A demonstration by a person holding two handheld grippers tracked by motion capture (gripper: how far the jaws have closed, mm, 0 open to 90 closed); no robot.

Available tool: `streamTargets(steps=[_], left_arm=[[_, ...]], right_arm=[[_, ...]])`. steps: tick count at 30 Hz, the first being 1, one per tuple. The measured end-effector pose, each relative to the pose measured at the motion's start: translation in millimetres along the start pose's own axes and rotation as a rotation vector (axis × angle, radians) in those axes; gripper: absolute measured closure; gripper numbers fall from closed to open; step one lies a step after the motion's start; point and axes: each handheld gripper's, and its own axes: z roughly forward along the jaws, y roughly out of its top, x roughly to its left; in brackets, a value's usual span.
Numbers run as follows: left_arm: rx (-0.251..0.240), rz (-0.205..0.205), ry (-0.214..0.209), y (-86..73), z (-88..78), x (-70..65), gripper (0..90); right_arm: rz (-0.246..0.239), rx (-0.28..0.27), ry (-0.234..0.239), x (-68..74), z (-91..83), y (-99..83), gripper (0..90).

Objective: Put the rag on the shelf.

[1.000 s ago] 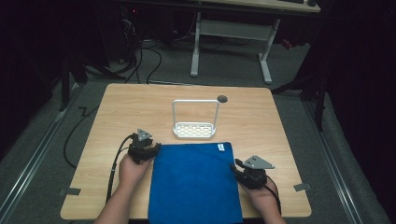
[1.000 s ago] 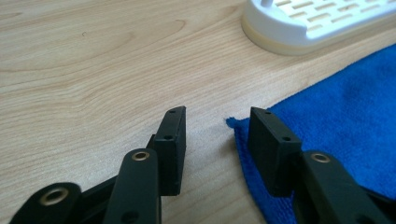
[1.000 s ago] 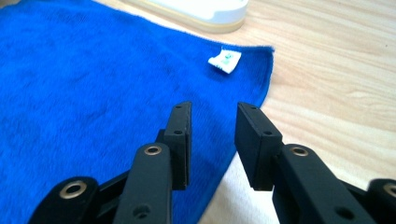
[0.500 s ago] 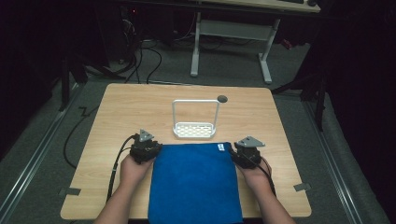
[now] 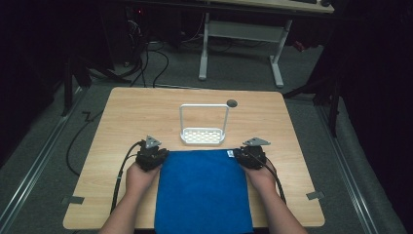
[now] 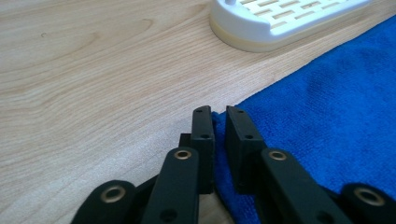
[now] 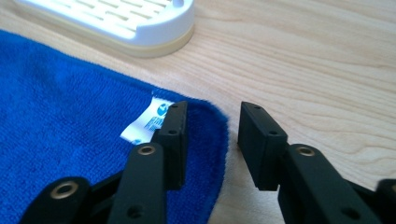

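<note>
the blue cloth (image 5: 202,187) lies flat at the table's (image 5: 126,112) near edge, its far-left corner just clamped as the left gripper (image 6: 219,128) closes, while the right gripper (image 7: 210,135) straddles the far-right corner, jaws apart, grasp not yet made.

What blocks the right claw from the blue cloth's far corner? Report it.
Nothing visible. The right claw stands open astride the far corner of the blue terry cloth; the white slotted plastic rack sits beyond, clear of it.

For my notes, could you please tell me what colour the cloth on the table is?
The cloth is solid bright blue, seen best in the high view.
</note>
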Motion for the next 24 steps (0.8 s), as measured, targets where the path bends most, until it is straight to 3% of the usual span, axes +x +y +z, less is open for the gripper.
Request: streamTargets(steps=[3,7,11,16,19,24], left_arm=[[0.002,-0.001,-0.005,-0.1,-0.2,-1.1,88.2],[-0.009,0.014,0.000,0.3,-3.3,-4.8,89.2],[-0.070,0.025,0.000,0.7,-11.2,-9.8,89.2],[-0.133,0.007,-0.001,-2.2,-24.2,-13.4,89.2],[-0.162,-0.005,-0.003,-2.7,-32.4,-14.9,89.2],[-0.223,0.006,0.008,-2.3,-44.8,-20.8,89.2]], right_arm=[[-0.018,-0.008,0.006,2.6,-1.2,-0.8,88.2],[-0.047,-0.065,0.017,7.6,-9.7,0.2,88.9],[-0.041,-0.144,0.017,14.3,-25.9,-0.2,88.9],[-0.050,-0.222,0.024,20.2,-41.6,-9.6,88.9],[-0.055,-0.220,0.024,20.1,-44.1,-13.0,88.9],[-0.024,-0.265,0.012,15.6,-52.9,-15.4,88.9]])
